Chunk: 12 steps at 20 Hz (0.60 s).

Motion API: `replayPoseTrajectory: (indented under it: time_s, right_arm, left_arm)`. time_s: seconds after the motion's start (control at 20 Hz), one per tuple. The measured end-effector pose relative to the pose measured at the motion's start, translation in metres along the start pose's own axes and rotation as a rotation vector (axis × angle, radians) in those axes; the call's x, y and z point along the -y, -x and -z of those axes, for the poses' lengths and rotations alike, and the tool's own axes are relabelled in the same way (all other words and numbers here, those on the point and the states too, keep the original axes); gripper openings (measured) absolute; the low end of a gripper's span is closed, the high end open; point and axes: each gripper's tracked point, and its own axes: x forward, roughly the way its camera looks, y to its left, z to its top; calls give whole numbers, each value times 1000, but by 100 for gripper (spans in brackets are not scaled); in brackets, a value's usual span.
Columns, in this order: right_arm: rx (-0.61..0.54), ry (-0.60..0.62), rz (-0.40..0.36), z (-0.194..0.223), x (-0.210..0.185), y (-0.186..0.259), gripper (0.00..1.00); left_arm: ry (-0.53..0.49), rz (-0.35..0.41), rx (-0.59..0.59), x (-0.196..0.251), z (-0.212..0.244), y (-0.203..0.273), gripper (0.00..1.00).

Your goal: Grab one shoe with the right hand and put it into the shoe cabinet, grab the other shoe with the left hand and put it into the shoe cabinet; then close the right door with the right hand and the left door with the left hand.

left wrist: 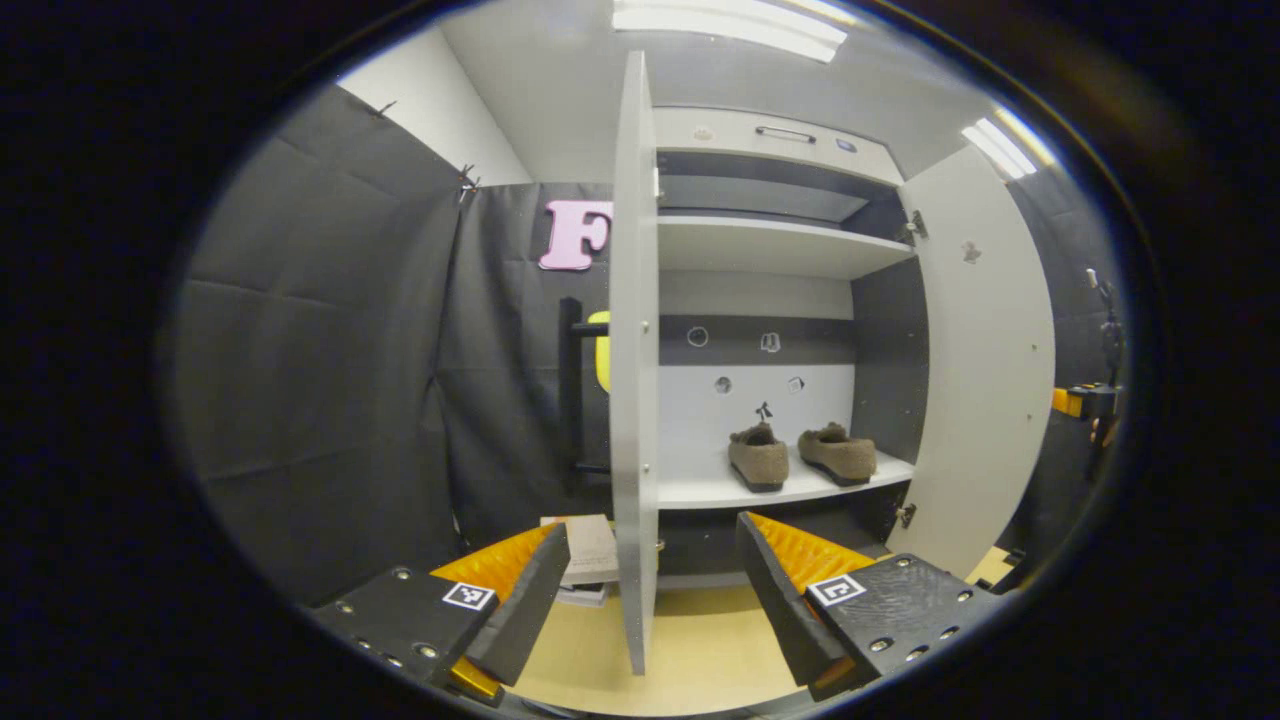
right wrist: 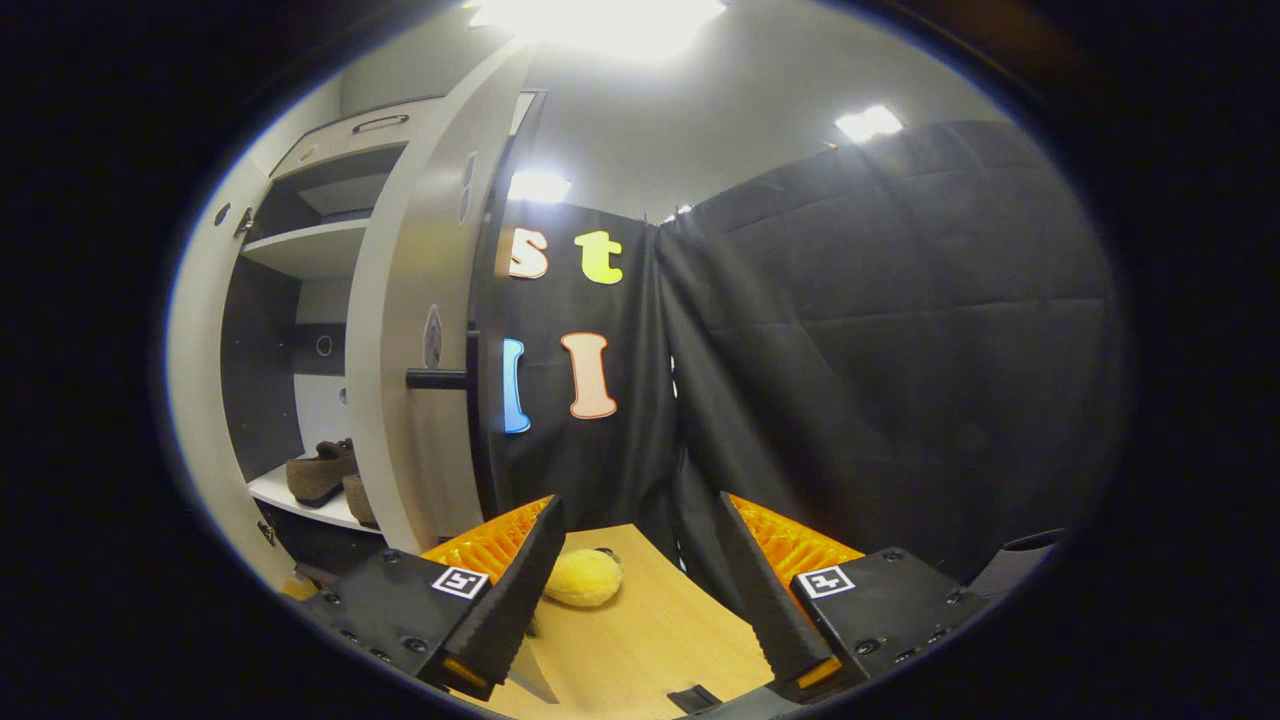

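Note:
Two brown shoes, one (left wrist: 758, 460) beside the other (left wrist: 838, 453), sit side by side on the lower shelf (left wrist: 700, 492) of the white shoe cabinet. Both doors stand wide. The left door (left wrist: 634, 350) is edge-on straight ahead of my left gripper (left wrist: 650, 590), which is open with the door's edge showing between its fingers, farther off. The right door (left wrist: 985, 360) swings out to the right. In the right gripper view the right door (right wrist: 415, 330) with its black handle (right wrist: 437, 379) is left of my open right gripper (right wrist: 640, 590), and the shoes (right wrist: 320, 470) peek out past it.
A black bar handle (left wrist: 570, 390) sits on the left door's outer face. A small box (left wrist: 590, 555) lies on the wooden floor by that door. A yellow soft toy (right wrist: 583, 577) rests on the floor near the right door. Black cloth walls close in both sides.

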Motion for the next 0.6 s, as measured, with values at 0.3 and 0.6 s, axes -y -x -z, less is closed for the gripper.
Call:
replayPoseTrajectory:
  time_s: [0.3, 0.6]
  right_arm:
    - [3, 10, -40, 0, -12, 0, 92]
    - [6, 3, -72, 0, -29, 9, 92]
  left_arm:
    - [45, -59, -21, -33, 9, 3, 100]
    - [53, -82, -18, -46, 7, 4, 97]
